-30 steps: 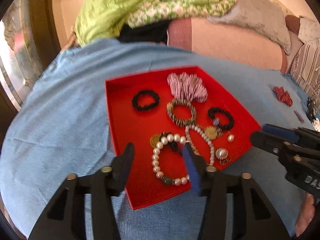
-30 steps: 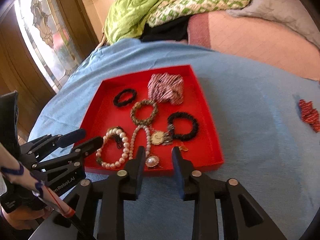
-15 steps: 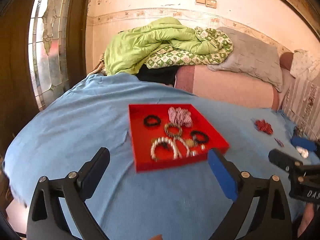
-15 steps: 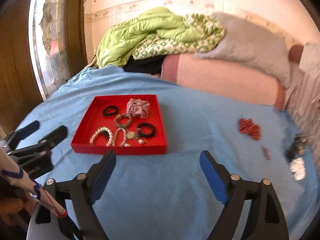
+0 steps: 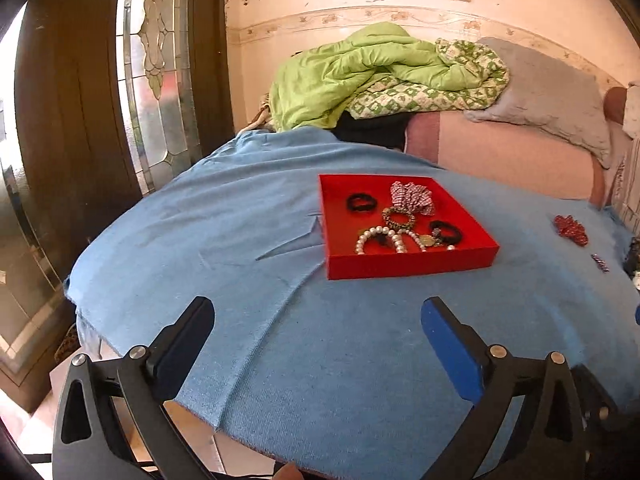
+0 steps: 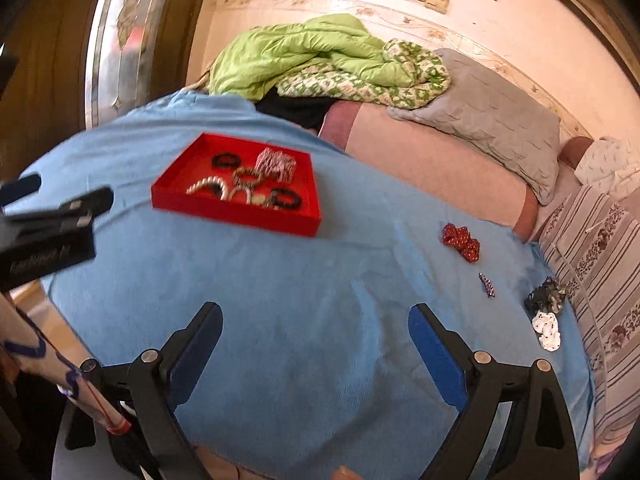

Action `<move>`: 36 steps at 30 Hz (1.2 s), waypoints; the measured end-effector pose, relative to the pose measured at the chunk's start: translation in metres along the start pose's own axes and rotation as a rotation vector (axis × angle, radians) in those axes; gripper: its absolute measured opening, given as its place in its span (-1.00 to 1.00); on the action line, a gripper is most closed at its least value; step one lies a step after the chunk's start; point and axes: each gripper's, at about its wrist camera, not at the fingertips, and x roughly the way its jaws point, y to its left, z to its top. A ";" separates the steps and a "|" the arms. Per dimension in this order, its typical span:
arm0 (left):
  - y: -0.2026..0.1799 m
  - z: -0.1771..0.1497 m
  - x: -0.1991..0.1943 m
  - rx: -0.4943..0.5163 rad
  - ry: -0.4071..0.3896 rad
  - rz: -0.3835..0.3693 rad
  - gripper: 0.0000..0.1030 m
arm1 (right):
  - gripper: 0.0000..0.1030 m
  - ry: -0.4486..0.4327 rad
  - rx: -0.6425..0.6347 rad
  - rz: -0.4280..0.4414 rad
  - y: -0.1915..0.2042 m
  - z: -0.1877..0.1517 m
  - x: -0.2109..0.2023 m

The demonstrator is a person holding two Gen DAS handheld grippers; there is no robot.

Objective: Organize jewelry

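Left gripper [image 5: 318,320] wide open, jaws still opening, nothing between, over bare blue cloth [image 5: 208,232] short of red tray [image 5: 408,266]. Right gripper [image 6: 316,322] spread wide too, empty, also short of tray. Tray flat on cloth, well beyond both grippers. Inside tray: pearl bracelet [image 5: 374,238], black scrunchie [image 5: 361,203], patterned bangle [image 5: 399,217], pink-white scrunchie [image 5: 412,198], second black band [image 5: 445,232], gold pendant [image 5: 427,241]. Right of tray, loose on cloth: red dotted scrunchie [image 6: 461,242], small beaded clip [image 6: 487,285], dark scrunchie [image 6: 546,300], white dotted scrunchie [image 6: 546,330]. Beyond tray: green quilt [image 5: 360,76], grey pillow [image 5: 548,96].
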 end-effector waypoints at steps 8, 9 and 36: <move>0.000 0.004 0.005 -0.014 -0.018 0.059 0.99 | 0.87 0.006 0.029 0.005 -0.007 -0.003 0.004; 0.000 0.005 0.006 -0.011 -0.023 0.067 0.99 | 0.87 0.007 0.032 0.007 -0.008 -0.003 0.005; -0.012 0.002 0.011 0.070 -0.021 0.109 0.99 | 0.87 0.031 0.046 0.016 -0.009 -0.003 0.013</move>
